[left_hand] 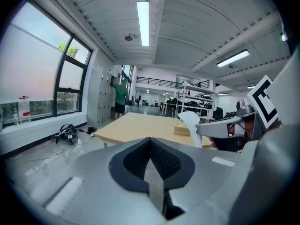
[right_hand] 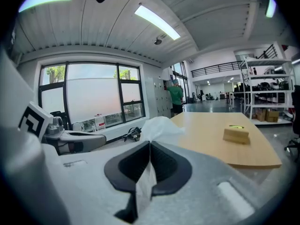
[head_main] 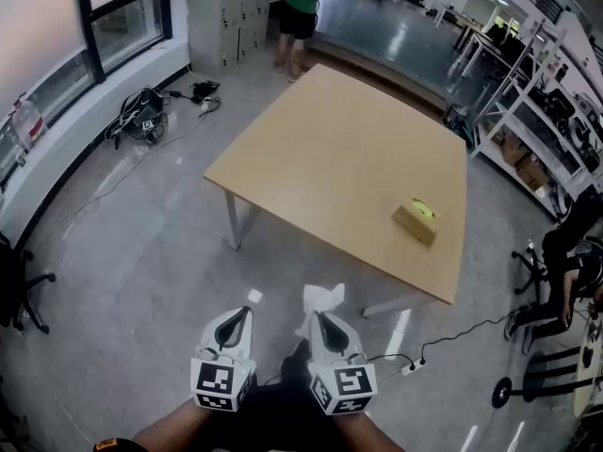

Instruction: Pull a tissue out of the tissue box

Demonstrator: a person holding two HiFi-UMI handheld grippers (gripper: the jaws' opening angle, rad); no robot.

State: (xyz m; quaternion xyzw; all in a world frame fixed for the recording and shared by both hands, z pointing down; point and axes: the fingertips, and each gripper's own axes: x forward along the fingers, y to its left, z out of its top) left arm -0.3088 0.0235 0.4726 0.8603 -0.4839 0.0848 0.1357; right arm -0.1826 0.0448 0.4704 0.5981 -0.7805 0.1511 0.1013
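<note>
The tan tissue box (head_main: 415, 220) with a green-yellow top opening lies near the right front corner of the wooden table (head_main: 330, 158). Both grippers are well back from the table, over the floor. My right gripper (head_main: 317, 314) is shut on a crumpled white tissue (head_main: 323, 296) that sticks out past its tips. The right gripper view shows the tissue (right_hand: 158, 125) pinched between the dark pads (right_hand: 166, 165), with the box (right_hand: 236, 134) far ahead. My left gripper (head_main: 246, 311) sits beside it, jaws together and holding nothing. The left gripper view shows the closed tips (left_hand: 150, 139) and the tissue (left_hand: 190, 120).
A person in a green shirt (head_main: 301, 3) stands beyond the table's far end by grey lockers. Bags and cables (head_main: 143, 116) lie on the floor at left. Metal shelves (head_main: 532, 111) and a seated person (head_main: 570, 252) are on the right. A power strip (head_main: 411, 367) lies under the table's near corner.
</note>
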